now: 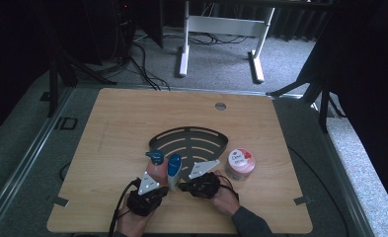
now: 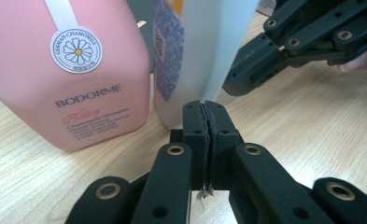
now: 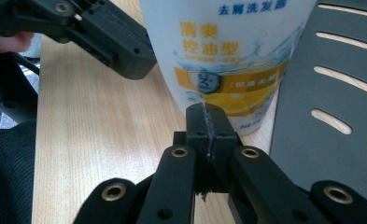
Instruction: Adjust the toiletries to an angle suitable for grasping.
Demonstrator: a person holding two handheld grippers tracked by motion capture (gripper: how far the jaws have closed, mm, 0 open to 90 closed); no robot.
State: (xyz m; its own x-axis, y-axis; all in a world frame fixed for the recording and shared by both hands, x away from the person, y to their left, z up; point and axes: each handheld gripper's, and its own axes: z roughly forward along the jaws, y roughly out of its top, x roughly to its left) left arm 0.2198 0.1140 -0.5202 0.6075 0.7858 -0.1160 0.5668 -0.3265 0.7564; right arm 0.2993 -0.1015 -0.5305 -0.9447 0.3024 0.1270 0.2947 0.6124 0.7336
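Left gripper (image 2: 204,109): jaws pressed together, empty, lower centre.
Right gripper (image 3: 208,114): jaws closed, empty.
White shampoo bottle (image 3: 228,56): upright just beyond both.
Pink Bodorme bottle (image 2: 64,70): upper left, beside it.
Black slotted tray (image 1: 191,140): centre, empty.
Pink jar (image 1: 241,164): right, lidded.

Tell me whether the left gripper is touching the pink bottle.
Apart. The left gripper view shows the left gripper shut, with bare table between it and the pink bottle.

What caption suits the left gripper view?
Shut hand-held gripper facing a pink bottle and a white bottle.
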